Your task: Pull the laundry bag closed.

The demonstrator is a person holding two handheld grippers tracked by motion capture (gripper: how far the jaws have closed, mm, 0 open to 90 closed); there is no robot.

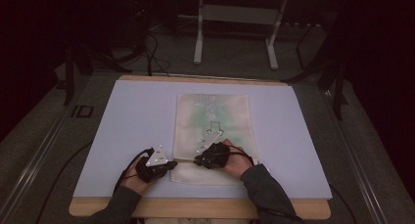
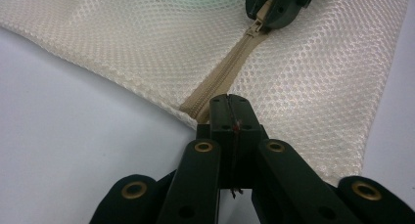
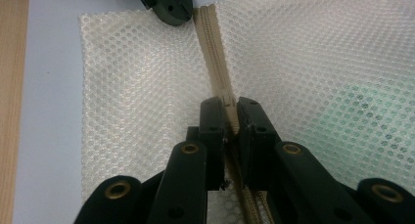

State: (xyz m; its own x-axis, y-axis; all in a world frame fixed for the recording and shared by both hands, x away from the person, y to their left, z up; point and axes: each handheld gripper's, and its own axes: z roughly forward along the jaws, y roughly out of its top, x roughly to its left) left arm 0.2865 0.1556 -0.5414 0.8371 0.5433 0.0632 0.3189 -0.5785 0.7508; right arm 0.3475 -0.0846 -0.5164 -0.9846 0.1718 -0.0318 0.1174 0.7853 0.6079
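Observation:
A white mesh bag (image 1: 213,131) lies flat on the pale blue mat (image 1: 132,121), with something green faintly showing inside (image 1: 210,117). Its beige zipper (image 2: 230,70) runs along the near end. My left gripper (image 1: 175,162) is shut on the zipper's end at the bag's left edge; in the left gripper view its jaws (image 2: 229,102) pinch the tape there. My right gripper (image 1: 197,160) is a short way along the zipper, shut on the zipper pull (image 2: 257,27). In the right gripper view its jaws (image 3: 230,109) clamp the slider, with the left gripper (image 3: 169,6) just beyond.
The mat covers a wooden table (image 1: 195,208) whose edge shows near the person. A white metal frame (image 1: 235,18) and cables (image 1: 151,57) stand on the dark floor behind. Bare mat lies left and right of the bag.

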